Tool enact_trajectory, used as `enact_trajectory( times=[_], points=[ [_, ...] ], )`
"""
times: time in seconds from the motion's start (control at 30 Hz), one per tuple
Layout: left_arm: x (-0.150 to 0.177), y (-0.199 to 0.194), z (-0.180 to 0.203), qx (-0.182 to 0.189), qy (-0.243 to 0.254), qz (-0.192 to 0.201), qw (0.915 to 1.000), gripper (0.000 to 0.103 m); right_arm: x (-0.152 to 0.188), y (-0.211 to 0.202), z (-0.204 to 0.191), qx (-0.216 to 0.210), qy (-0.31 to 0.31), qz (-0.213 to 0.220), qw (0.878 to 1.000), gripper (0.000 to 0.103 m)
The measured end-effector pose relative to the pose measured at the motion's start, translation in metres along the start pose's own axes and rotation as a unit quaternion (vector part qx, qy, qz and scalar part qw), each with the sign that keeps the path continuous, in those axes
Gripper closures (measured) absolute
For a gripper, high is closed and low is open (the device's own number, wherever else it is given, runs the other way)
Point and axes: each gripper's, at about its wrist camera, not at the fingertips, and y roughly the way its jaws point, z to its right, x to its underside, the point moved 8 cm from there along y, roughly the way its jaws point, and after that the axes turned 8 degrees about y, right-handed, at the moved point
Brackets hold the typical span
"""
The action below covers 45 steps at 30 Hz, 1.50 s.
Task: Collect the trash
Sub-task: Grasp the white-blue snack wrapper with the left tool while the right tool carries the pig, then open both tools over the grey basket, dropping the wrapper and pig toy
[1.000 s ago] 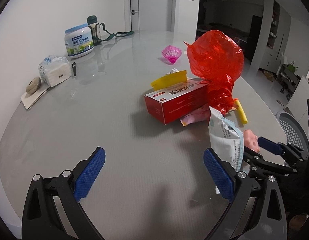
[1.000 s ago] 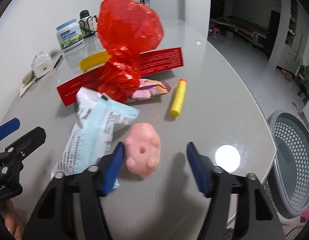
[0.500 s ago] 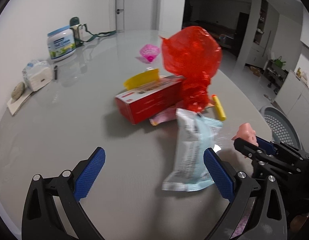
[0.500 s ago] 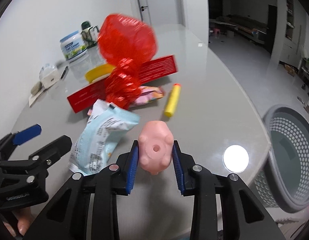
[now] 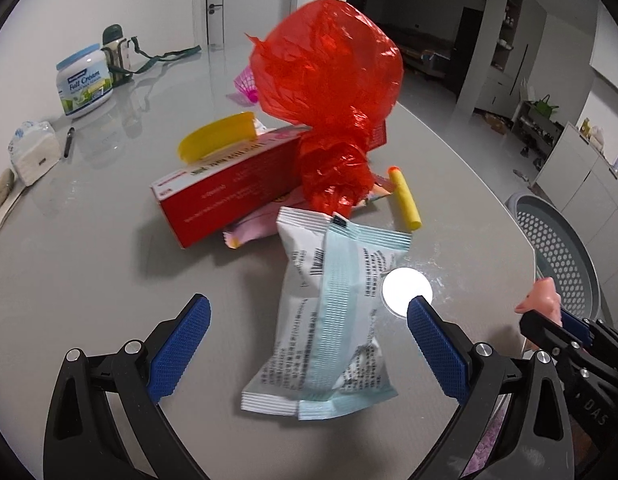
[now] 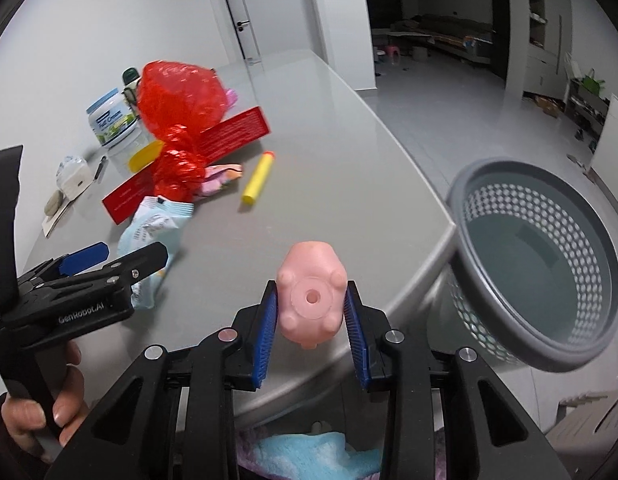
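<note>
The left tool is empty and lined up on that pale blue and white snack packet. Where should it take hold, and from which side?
Probably the near crimped end of the snack packet, approached from above and from the near table edge. It lies flat and lengthwise between the open left tool pads, and that end is clear of the red bag.
</note>
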Motion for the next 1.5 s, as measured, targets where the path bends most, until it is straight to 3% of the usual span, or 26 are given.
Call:
enact_trajectory(
  times=[0.07, 0.23, 0.3, 0.6, 0.7, 0.97, 1.17, 1.5],
  points=[
    [0.001, 0.0, 0.002, -0.001, 0.006, 0.002, 1.0, 0.008, 0.0, -0.001, 0.006, -0.001, 0.008, 0.001, 1.0, 0.071],
    [0.005, -0.001, 0.016, 0.002, 0.032, -0.006, 0.9995, 0.045, 0.001, -0.003, 0.013, -0.007, 0.019, 0.002, 1.0, 0.071],
    [0.008, -0.001, 0.019, 0.008, 0.034, -0.01, 0.9993, 0.053, 0.0, -0.005, 0.014, -0.011, 0.022, 0.005, 1.0, 0.071],
    [-0.006, -0.026, 0.042, 0.035, 0.052, 0.014, 0.998, 0.054, -0.006, -0.017, 0.037, -0.016, 0.048, 0.024, 0.998, 0.071],
    [-0.019, -0.037, 0.069, 0.06, 0.074, 0.03, 0.995, 0.054, -0.011, -0.026, 0.059, -0.004, 0.066, 0.037, 0.997, 0.071],
    [-0.056, -0.041, 0.178, 0.148, 0.148, 0.06, 0.976, 0.054, -0.022, -0.053, 0.145, 0.057, 0.132, 0.067, 0.987, 0.071],
    [-0.066, -0.008, 0.239, 0.174, 0.174, 0.04, 0.9684, 0.054, -0.022, -0.058, 0.201, 0.095, 0.165, 0.069, 0.979, 0.071],
    [-0.061, 0.038, 0.293, 0.187, 0.204, -0.006, 0.961, 0.054, -0.021, -0.037, 0.236, 0.09, 0.179, 0.042, 0.979, 0.071]
  ],
)
